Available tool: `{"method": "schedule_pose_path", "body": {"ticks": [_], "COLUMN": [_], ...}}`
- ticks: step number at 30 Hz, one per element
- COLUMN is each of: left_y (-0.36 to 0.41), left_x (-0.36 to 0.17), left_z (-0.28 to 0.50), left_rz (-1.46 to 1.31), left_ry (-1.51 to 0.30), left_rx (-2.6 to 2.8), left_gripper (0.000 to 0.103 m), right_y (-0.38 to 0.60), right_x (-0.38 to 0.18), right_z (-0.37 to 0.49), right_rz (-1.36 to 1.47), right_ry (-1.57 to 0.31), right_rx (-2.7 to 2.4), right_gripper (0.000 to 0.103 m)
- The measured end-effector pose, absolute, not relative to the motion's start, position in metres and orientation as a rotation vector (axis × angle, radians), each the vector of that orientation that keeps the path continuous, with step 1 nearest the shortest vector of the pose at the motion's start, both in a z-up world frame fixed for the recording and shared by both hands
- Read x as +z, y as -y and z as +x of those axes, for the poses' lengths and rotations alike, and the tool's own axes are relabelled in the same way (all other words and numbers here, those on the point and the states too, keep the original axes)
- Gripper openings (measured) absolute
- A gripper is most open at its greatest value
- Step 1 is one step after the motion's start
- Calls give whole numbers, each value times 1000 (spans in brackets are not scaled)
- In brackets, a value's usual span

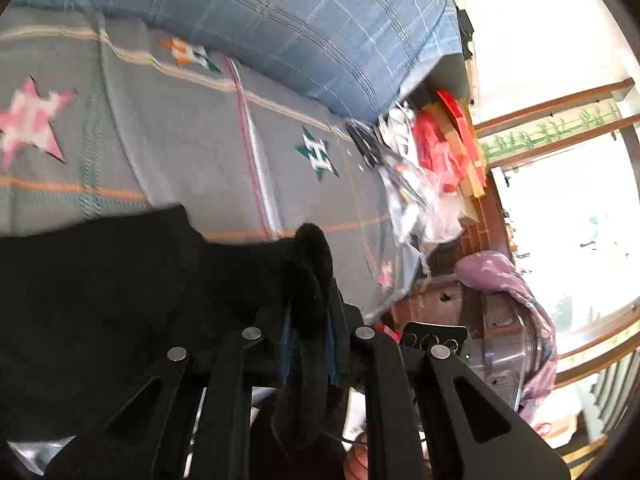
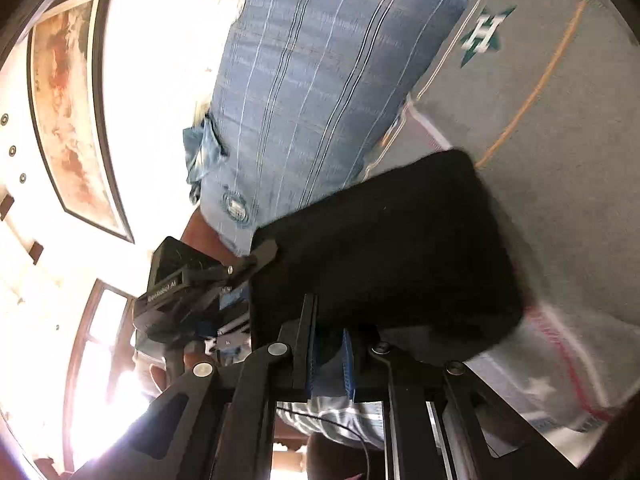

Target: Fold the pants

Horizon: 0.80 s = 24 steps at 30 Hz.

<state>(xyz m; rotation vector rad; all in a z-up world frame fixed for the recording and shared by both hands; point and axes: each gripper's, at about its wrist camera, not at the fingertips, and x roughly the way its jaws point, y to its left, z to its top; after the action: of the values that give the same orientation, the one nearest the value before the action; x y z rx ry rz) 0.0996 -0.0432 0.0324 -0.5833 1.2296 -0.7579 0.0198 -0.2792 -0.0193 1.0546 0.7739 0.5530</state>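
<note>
The black pants (image 1: 120, 300) hang lifted above a grey bedspread (image 1: 180, 152) with star patches. My left gripper (image 1: 310, 312) is shut on a thick folded edge of the pants, which bulges up between the blue pads. In the right wrist view the pants (image 2: 392, 256) form a dark, roughly rectangular panel in front of the bedspread (image 2: 560, 160). My right gripper (image 2: 328, 344) is shut on the near edge of that panel. The left gripper (image 2: 240, 272) shows there too, clamped on the panel's left corner.
A blue striped quilt (image 1: 300, 28) lies along the far side of the bed. Plastic bags and red items (image 1: 432, 156) pile at the bed's end by a bright window (image 1: 560, 200). A framed picture (image 2: 72, 112) hangs on the wall.
</note>
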Motion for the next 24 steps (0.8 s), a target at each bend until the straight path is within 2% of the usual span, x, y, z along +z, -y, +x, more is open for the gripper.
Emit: {"method": "schedule_pose_path", "body": {"ticks": [6,8,10,15,16,17,18,19,21,24], "left_y": [-1,-14,-22,-21,-21,-21,-21,-22,-19,-8], "left_x": [-49,-65,-66,-48,-46,-44,-43,-42,-41,-46], "left_z": [93,89,90,85,83,82,81,82,84,87], "left_rz": [-556,-655,-711,-648,-655,-659,-661,-664,-664,-682], "left_ry": [-1373,-1380,-1379,-1338,-1330,-1326,-1318,-1311,-1309,-1337], "left_rx": [-524,-547,-556,-583,-599,-608,-612,-608,-599,-593], "left_gripper": [13,15,15,18,23,32,38,44,44,44], "right_y": [237,237,238,255,261,269,278,283,297,308], "right_x": [-83,-91,-84,-38,-27,-15,-4,2,11,10], "right_z": [33,33,30,8,4,1,-1,0,8,24], "right_rz": [1011,1025,1002,788,780,779,773,765,741,712], "right_ry": [-1015,-1021,-1031,-999,-972,-925,-873,-838,-794,-782], "right_rx": [522,525,528,545,560,571,557,541,478,382], "right_gripper": [12,12,16,27,27,28,32,42,48,48]}}
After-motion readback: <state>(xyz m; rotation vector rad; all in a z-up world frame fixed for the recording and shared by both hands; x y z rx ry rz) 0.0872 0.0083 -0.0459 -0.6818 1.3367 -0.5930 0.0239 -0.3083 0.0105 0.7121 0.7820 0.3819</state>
